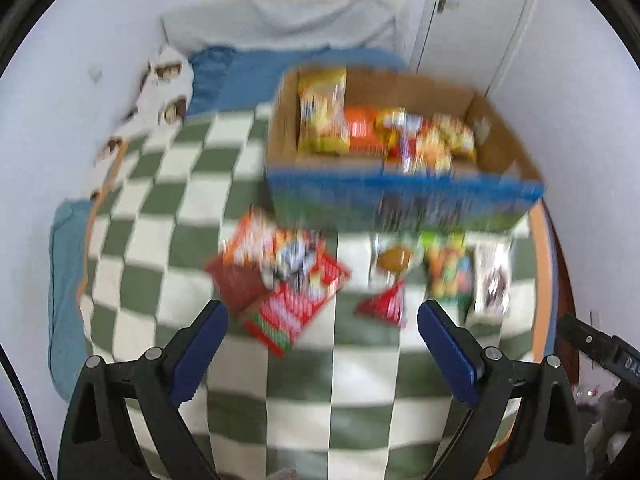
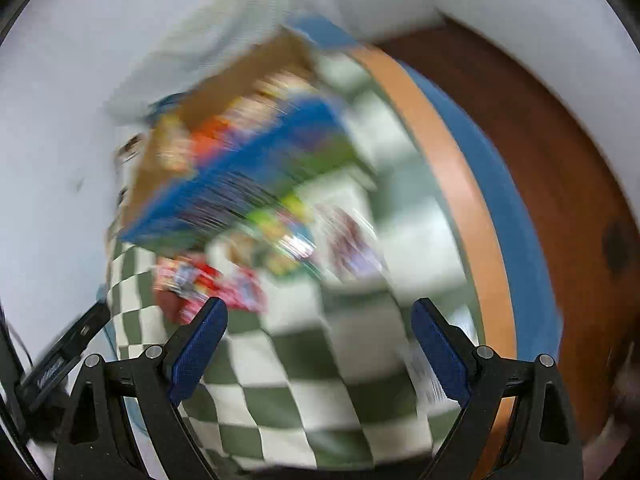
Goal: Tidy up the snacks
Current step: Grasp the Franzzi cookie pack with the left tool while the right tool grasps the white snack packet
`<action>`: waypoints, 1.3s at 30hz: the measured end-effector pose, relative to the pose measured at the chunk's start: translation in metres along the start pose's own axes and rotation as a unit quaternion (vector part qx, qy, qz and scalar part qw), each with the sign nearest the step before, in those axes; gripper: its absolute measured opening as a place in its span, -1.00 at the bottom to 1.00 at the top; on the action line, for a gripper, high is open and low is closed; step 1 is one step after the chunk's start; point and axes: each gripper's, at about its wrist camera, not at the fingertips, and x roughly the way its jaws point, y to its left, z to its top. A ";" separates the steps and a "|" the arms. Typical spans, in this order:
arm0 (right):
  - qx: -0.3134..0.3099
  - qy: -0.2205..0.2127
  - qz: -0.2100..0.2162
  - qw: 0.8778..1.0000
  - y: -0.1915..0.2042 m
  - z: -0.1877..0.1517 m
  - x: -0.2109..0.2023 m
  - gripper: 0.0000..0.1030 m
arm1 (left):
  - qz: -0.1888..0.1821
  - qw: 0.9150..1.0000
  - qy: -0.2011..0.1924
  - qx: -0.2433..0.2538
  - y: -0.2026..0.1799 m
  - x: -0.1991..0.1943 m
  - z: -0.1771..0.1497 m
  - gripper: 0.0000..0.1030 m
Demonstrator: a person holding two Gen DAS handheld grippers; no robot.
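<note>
Snacks in bright wrappers fill a cardboard box [image 1: 400,152] with a blue printed front, standing on the far right of a bed under a green-and-white checked blanket [image 1: 168,240]. Its long axis runs left to right. Near it lie loose packets: a red heap [image 1: 280,280] to the left, and what may be a dark-printed clear bag [image 1: 494,276] at right, blurred. Both the left gripper [image 1: 322,320] and the right gripper [image 2: 320,316] hang over the blanket, fingers [image 1: 200,352] wide apart, holding nothing.
</note>
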 end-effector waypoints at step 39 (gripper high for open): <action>0.037 0.031 -0.069 0.996 -0.138 -0.048 0.090 0.29 | -0.053 0.974 0.192 0.108 -0.238 0.180 0.010 0.33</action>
